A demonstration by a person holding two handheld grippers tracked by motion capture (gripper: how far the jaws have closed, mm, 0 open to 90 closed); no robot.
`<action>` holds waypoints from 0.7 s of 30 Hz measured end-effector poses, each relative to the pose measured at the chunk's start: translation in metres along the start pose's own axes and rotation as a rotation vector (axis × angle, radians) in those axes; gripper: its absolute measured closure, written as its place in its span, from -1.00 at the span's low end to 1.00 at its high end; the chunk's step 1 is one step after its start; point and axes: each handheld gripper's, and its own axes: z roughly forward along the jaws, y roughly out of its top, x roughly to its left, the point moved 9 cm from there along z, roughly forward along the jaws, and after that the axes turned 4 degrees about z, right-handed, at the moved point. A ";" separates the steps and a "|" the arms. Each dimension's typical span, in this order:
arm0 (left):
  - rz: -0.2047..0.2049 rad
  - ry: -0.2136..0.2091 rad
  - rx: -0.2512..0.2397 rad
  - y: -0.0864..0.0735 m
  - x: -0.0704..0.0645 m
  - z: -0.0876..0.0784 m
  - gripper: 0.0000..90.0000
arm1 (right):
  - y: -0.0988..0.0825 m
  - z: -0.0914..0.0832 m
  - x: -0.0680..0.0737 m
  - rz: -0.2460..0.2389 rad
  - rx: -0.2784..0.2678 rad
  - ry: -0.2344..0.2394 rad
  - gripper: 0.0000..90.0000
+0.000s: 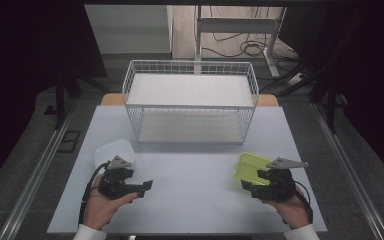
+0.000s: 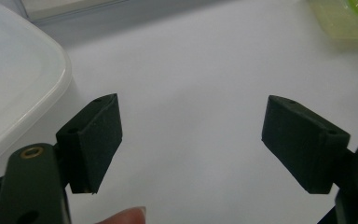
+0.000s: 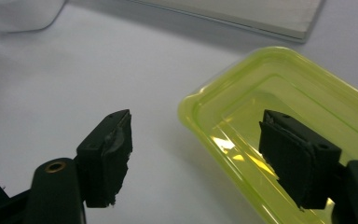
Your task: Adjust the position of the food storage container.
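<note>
A clear yellow-green plastic container [image 1: 249,164] lies on the pale table [image 1: 195,200] at the front right. My right gripper [image 1: 247,185] is at its near corner, open. In the right gripper view the right gripper [image 3: 200,154] straddles the rim of the yellow-green container [image 3: 298,88]: one jaw is inside the tub, the other outside over the table, and neither pad presses on the wall. A white lidded container [image 1: 112,150] sits at the front left. My left gripper [image 1: 145,187] is just in front of it, and in its own view the left gripper [image 2: 191,140] stands open with nothing between its jaws, beside the white container [image 2: 14,79].
A white wire basket with two shelves [image 1: 190,100] stands at the back middle of the table. The yellow-green container [image 2: 349,18] also appears far off in the left gripper view. A person's hands hold both grippers at the table's front edge.
</note>
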 end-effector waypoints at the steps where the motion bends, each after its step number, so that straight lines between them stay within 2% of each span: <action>1: -0.001 0.004 0.011 -0.002 0.000 0.001 -0.55 | 0.000 -0.001 -0.002 0.006 0.001 -0.003 -0.40; 4: -0.004 0.007 0.033 -0.006 0.002 0.001 -0.55 | 0.003 -0.005 -0.008 0.021 0.005 -0.010 -0.37; 15: -0.005 0.000 0.053 -0.009 0.003 0.003 -0.55 | 0.010 -0.017 -0.034 0.072 0.005 -0.065 -0.24; 18: -0.007 -0.005 0.052 -0.009 0.001 0.005 -0.56 | 0.011 -0.017 -0.038 0.069 0.010 -0.071 -0.21; 21: 0.006 -0.013 0.059 -0.009 -0.003 0.008 -0.56 | 0.022 -0.014 -0.043 0.062 0.014 -0.073 -0.12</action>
